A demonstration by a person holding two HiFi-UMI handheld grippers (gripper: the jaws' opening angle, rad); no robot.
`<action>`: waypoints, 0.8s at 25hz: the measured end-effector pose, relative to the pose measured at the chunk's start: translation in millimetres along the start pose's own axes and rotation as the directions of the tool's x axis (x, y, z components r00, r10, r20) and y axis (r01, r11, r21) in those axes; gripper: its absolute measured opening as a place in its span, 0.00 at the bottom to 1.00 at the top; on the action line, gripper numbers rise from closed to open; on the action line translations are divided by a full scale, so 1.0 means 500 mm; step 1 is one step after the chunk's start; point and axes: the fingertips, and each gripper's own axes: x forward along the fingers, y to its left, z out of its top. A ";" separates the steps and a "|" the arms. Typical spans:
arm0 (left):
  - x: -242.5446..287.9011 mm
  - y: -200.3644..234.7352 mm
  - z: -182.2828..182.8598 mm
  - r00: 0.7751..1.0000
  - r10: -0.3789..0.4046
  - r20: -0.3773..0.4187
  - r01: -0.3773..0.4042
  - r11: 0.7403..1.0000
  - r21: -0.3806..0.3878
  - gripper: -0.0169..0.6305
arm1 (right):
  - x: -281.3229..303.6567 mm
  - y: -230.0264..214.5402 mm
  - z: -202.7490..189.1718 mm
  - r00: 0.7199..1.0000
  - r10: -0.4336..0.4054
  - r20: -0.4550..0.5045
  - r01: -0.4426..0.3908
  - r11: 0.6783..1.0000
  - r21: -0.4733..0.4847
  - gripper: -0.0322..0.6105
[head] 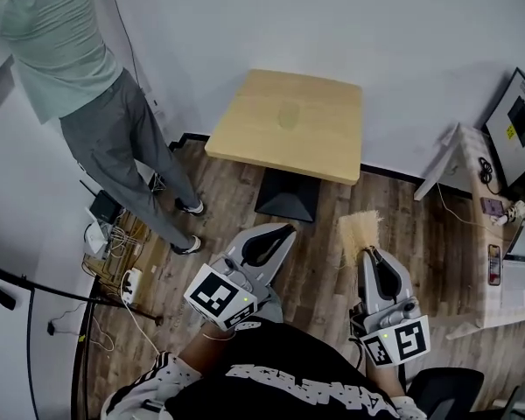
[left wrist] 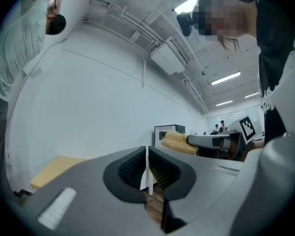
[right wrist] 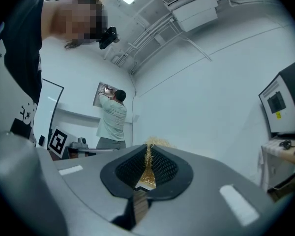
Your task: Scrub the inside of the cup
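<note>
While head view shows table [head: 319,103], right tool [right wrist: 149,151] pinches scrubber [right wrist: 158,142]

White walls [head: 245,24] — plank floor [head: 332,234], table [head: 324,138]

Bright even light, soft shadows, fisheye-warped dark edges.

We see a straw-yellow scrubber [head: 360,227], a pale wood counter [head: 289,94] and a brown plank floor [head: 325,274]. The standing person's shirt [head: 52,42] is pale green.
</note>
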 end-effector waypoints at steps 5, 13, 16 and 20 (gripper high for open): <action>0.046 0.036 -0.014 1.000 -0.029 -0.004 0.029 1.000 -0.005 0.03 | 0.043 -0.028 -0.014 1.000 -0.016 -0.026 0.015 1.000 -0.020 0.10; 0.099 0.110 -0.022 0.999 -0.040 -0.001 0.040 0.999 -0.010 0.03 | 0.120 -0.059 -0.033 0.999 -0.022 -0.050 0.021 1.000 -0.017 0.10; 0.109 0.147 -0.028 1.000 -0.029 -0.011 0.029 0.999 -0.015 0.03 | 0.156 -0.064 -0.040 0.998 -0.017 -0.059 0.016 1.000 -0.017 0.10; 0.117 0.196 -0.029 1.000 -0.024 -0.018 0.024 0.999 -0.026 0.03 | 0.211 -0.069 -0.048 0.998 -0.019 -0.067 0.019 1.000 -0.007 0.10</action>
